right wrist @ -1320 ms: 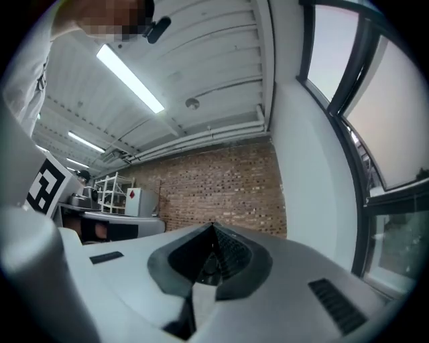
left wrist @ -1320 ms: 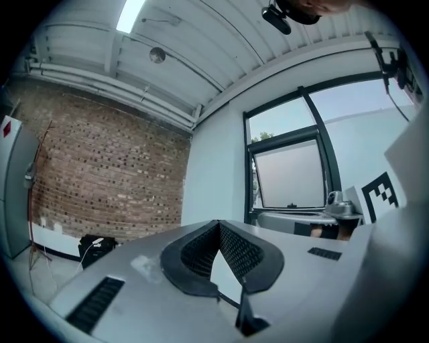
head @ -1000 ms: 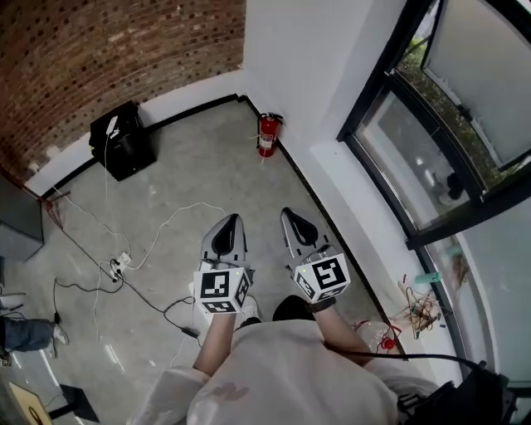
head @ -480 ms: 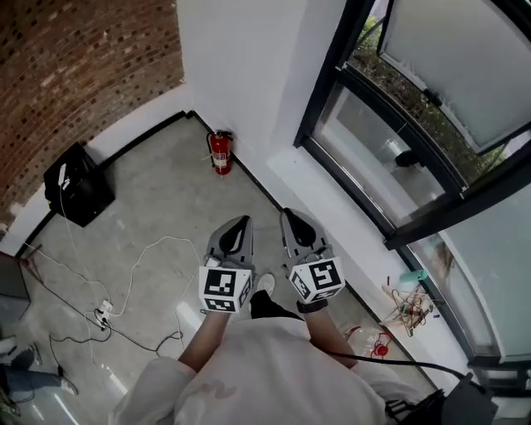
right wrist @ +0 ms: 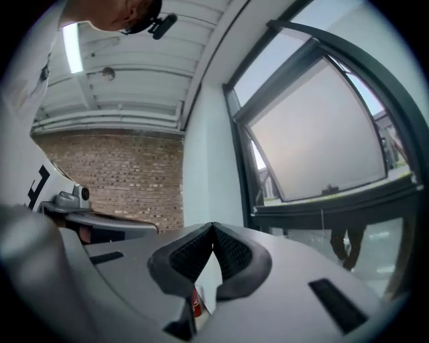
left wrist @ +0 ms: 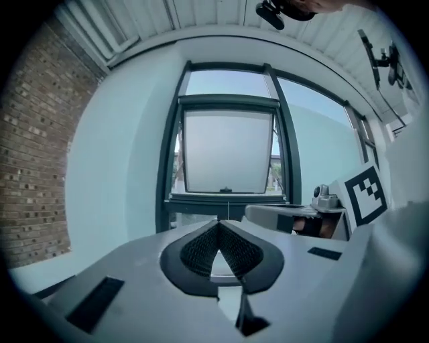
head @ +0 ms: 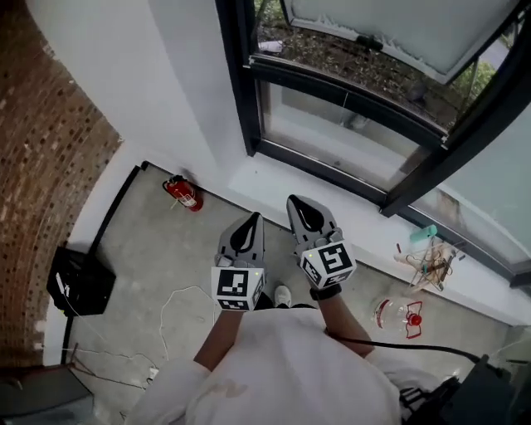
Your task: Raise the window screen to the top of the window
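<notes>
The window screen (head: 390, 25) is a pale translucent panel inside the dark window frame (head: 241, 91), with a small handle (head: 365, 40) on its lower edge. It also shows straight ahead in the left gripper view (left wrist: 228, 151) and to the right in the right gripper view (right wrist: 322, 141). My left gripper (head: 251, 217) and right gripper (head: 297, 202) are held side by side, level, pointing at the window from well short of it. Both are shut, pads together, with nothing between them (left wrist: 218, 223) (right wrist: 213, 226).
A white ledge (head: 274, 187) runs under the window. A red fire extinguisher (head: 182, 192) stands by the wall at left, with a black box (head: 79, 282) and loose cables (head: 178, 299) on the floor. A clear bottle (head: 397, 315) and small clutter (head: 427, 257) lie at right.
The view has swung round from the brick corner to face the window, which now sits ahead of both grippers. They travelled together and stayed shut and empty.
</notes>
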